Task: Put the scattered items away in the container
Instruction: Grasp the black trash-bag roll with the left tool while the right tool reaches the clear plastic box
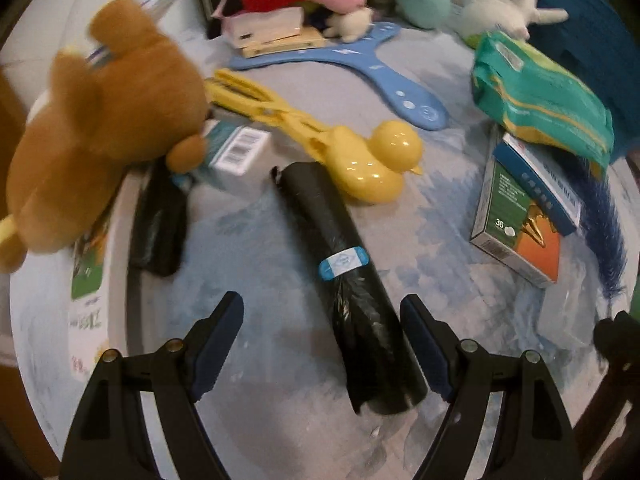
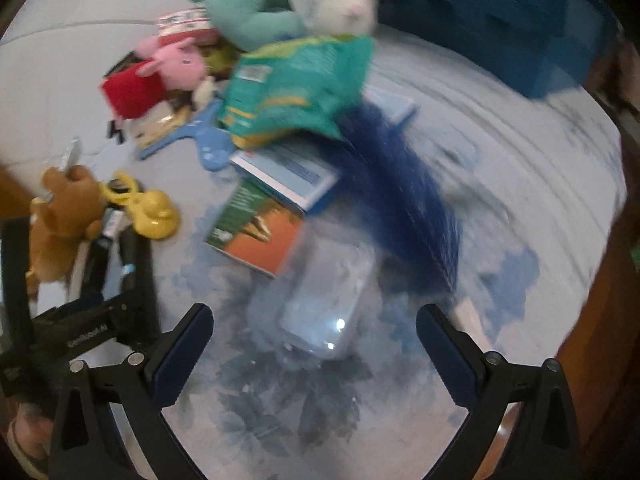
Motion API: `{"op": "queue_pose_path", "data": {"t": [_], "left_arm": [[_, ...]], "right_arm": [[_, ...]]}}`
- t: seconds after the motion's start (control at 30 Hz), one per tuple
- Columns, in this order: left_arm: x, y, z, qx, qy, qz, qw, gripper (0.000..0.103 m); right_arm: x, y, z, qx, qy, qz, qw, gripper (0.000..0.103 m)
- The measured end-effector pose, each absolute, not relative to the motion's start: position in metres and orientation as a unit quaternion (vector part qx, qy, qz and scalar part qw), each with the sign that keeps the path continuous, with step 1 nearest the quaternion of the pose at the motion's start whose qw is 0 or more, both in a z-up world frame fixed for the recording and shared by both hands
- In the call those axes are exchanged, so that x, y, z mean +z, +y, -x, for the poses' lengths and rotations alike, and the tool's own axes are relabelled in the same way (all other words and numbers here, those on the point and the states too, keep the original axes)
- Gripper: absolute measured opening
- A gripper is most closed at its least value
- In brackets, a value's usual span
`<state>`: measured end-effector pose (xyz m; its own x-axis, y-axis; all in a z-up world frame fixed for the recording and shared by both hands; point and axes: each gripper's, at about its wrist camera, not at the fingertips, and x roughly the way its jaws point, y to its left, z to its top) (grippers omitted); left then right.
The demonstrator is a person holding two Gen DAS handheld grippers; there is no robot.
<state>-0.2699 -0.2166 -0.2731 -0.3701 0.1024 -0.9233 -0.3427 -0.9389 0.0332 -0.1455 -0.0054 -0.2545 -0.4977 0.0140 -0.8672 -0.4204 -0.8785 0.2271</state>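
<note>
On the blue-patterned cloth (image 1: 400, 220), clutter is well spread; the dark blue container (image 2: 500, 20) sits at the far edge, nothing visibly in it from here. Left gripper (image 1: 322, 344) jaws spread, empty, straddling the near end of the black bag roll (image 1: 340, 272), likely lined up across it for a pinch. Right gripper (image 2: 314, 342) also spread and empty, angled down over the clear plastic box (image 2: 324, 300), which lies beside the blue feather (image 2: 400, 184). No contact yet on either.
</note>
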Motion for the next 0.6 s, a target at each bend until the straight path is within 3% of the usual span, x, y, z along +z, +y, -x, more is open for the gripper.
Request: {"op": "queue_pose_path", "data": {"t": [0.17,0.23,0.27,0.3,0.33,0.6], "left_arm": [[-0.29,-0.212,0.277,0.816,0.113,0.548,0.145,0.081],[-0.291,-0.214,0.279,0.816,0.102,0.548,0.154,0.072],[-0.289,-0.215,0.279,0.817,0.097,0.546,0.16,0.061],[-0.288,-0.216,0.278,0.817,0.092,0.544,0.166,0.043],[-0.287,-0.217,0.277,0.817,0.095,0.543,0.168,0.043],[-0.286,-0.217,0.271,0.817,0.107,0.539,0.173,0.042]], "right_arm": [[-0.271,-0.016,0.151,0.84,0.207,0.476,0.155,0.101],[-0.278,-0.016,0.157,0.838,0.207,0.477,0.165,0.1],[-0.282,-0.016,0.16,0.837,0.207,0.478,0.17,0.098],[-0.286,-0.017,0.163,0.835,0.207,0.478,0.175,0.084],[-0.289,-0.016,0.165,0.833,0.207,0.481,0.176,0.072],[-0.295,-0.023,0.169,0.831,0.19,0.487,0.187,0.072]]}}
